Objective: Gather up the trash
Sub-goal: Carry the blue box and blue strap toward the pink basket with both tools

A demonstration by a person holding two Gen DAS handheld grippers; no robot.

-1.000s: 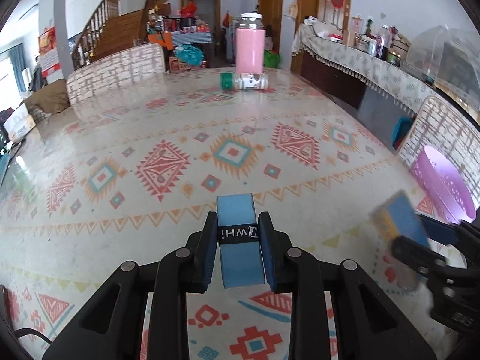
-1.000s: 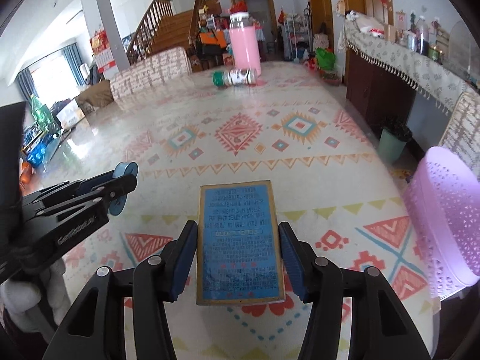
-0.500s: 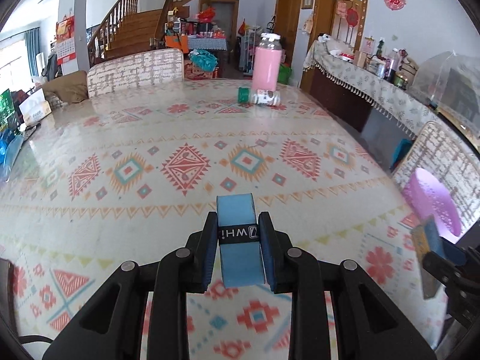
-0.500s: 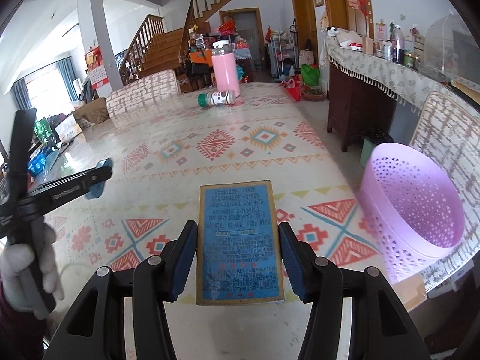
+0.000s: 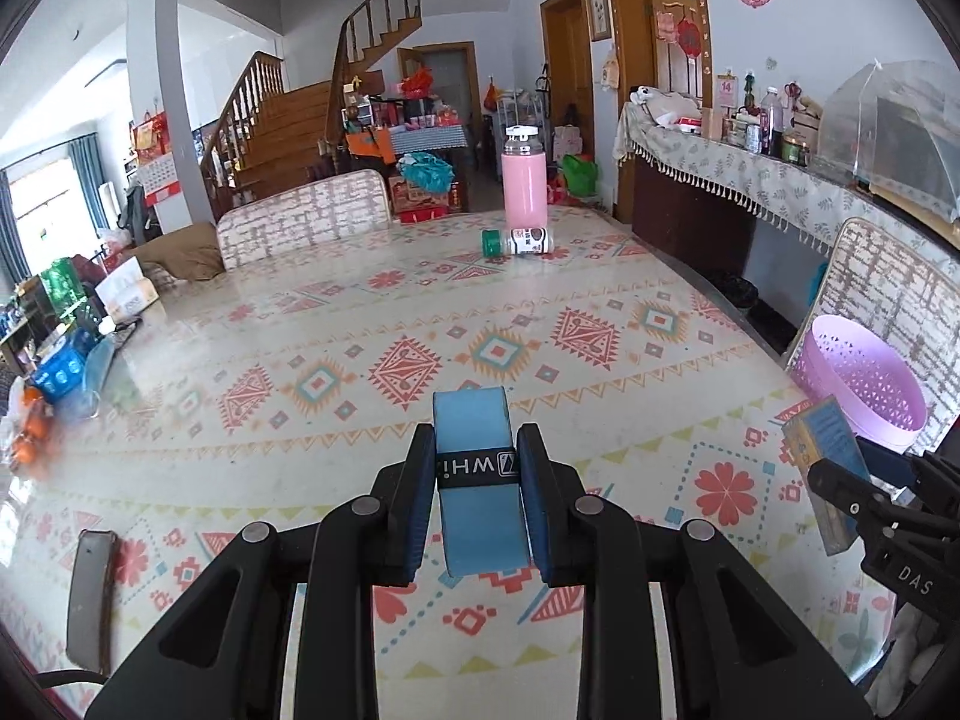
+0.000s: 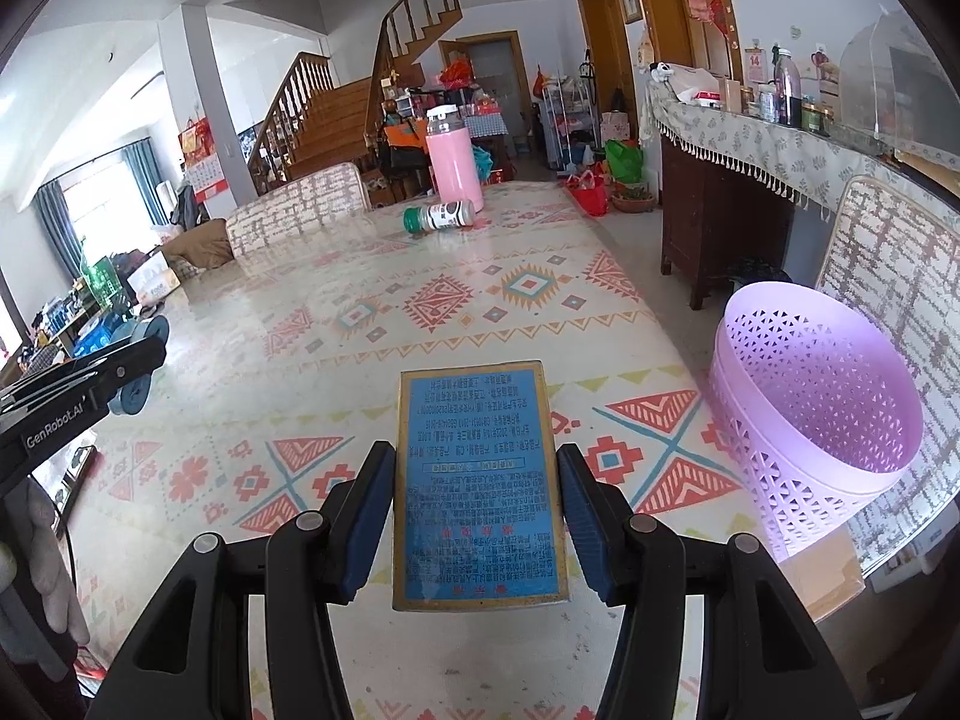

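Observation:
My left gripper (image 5: 475, 465) is shut on a light blue roll (image 5: 473, 426) with a black band, held above the patterned table (image 5: 360, 324). My right gripper (image 6: 477, 480) is shut on a flat blue box (image 6: 477, 420) with a gold border and printed text. A purple perforated basket (image 6: 774, 480) stands off the table's right edge, just right of the right gripper. In the left wrist view the basket (image 5: 840, 360) sits at the far right, with the blue box (image 5: 819, 450) in front of it. The right wrist view shows the left gripper (image 6: 135, 366) at the left edge.
A pink bottle (image 5: 524, 186) stands at the table's far end with a green-capped jar (image 5: 519, 240) lying beside it. A dark phone (image 5: 90, 588) lies near the front left edge. Chairs (image 5: 300, 222) flank the table, and a sideboard (image 6: 720, 228) lines the right wall.
Both grippers have risen and drawn back over the table, still holding their items. The purple basket has come fully into the right wrist view and looms closer.

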